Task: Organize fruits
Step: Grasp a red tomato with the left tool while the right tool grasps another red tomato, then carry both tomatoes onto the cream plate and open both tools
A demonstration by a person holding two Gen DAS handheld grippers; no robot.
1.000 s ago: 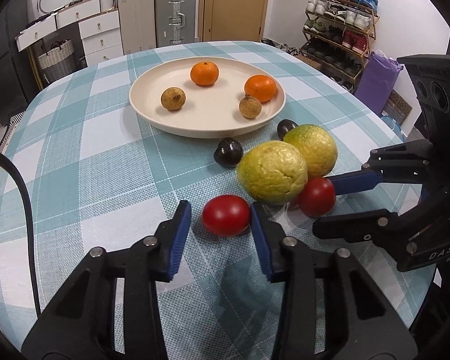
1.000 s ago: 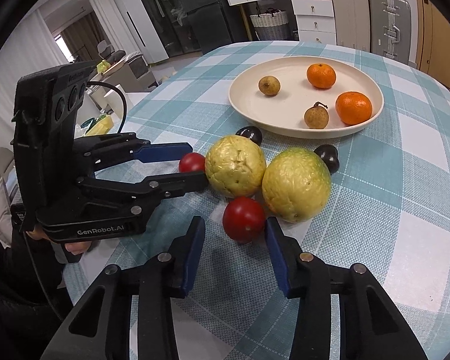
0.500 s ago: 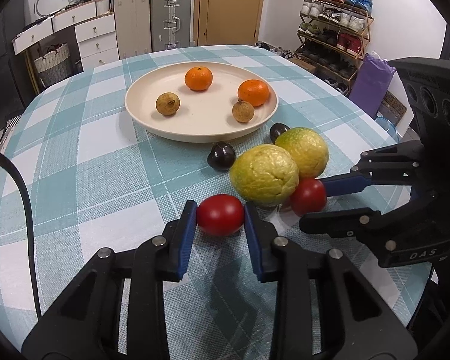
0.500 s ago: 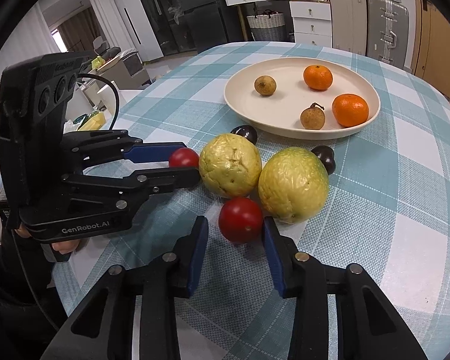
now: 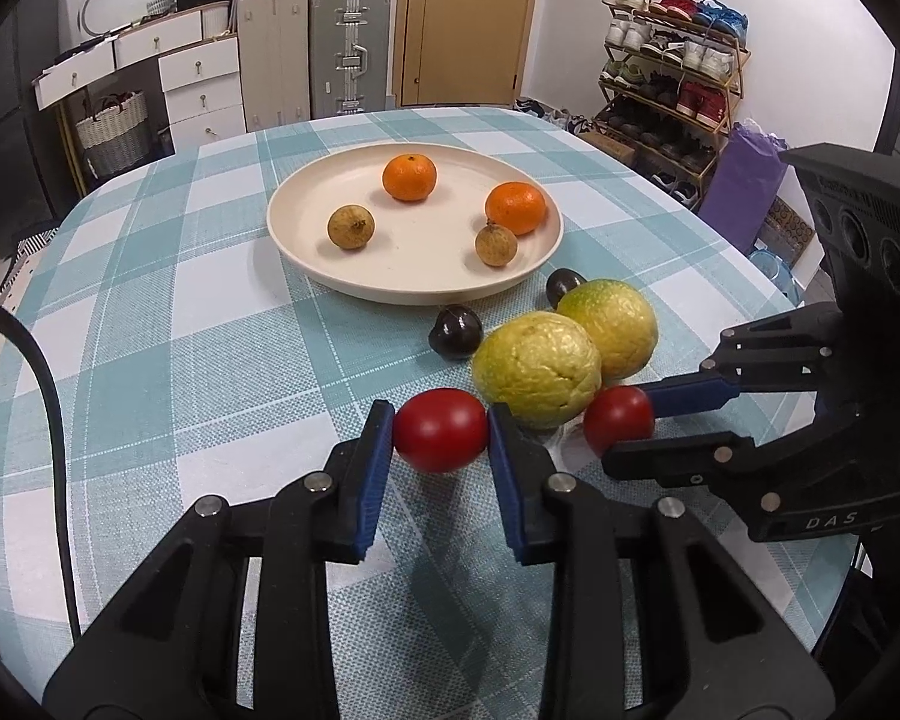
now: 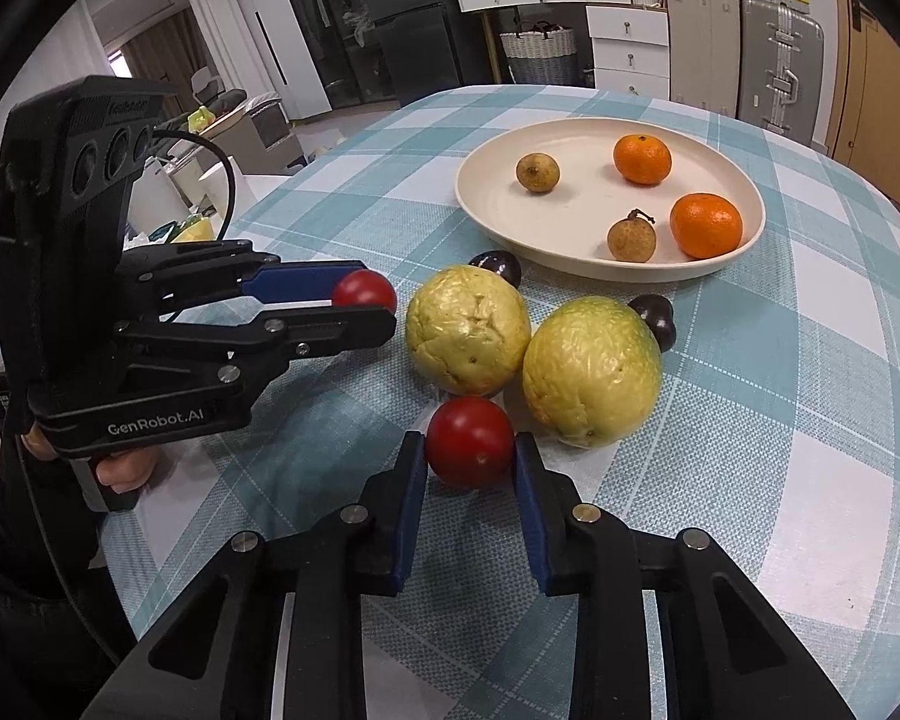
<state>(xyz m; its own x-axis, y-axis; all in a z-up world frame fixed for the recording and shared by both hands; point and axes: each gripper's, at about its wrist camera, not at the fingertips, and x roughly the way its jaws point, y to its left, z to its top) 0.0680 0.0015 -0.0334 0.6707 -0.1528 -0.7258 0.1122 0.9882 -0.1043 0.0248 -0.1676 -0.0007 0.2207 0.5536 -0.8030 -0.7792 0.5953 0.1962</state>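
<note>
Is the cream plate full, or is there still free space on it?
Not full: the plate holds only four small fruits, with bare surface between them.

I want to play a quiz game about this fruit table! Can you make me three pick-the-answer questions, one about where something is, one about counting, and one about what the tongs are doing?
1. Where are the two big yellow-green fruits?
A. On the plate
B. On the tablecloth, in front of the plate
C. On the floor

2. How many oranges lie on the plate?
A. Two
B. Five
C. None

3. What do the left tongs do?
A. Stand wide open over the plate
B. Hold an orange
C. Squeeze a red tomato

Answers:
1. B: the big yellow-green fruits sit on the checked tablecloth, outside the plate.
2. A: two oranges lie there, beside two small brown fruits.
3. C: the left tongs press both blue pads on a red tomato; the right tongs are closing around the other tomato.
</note>
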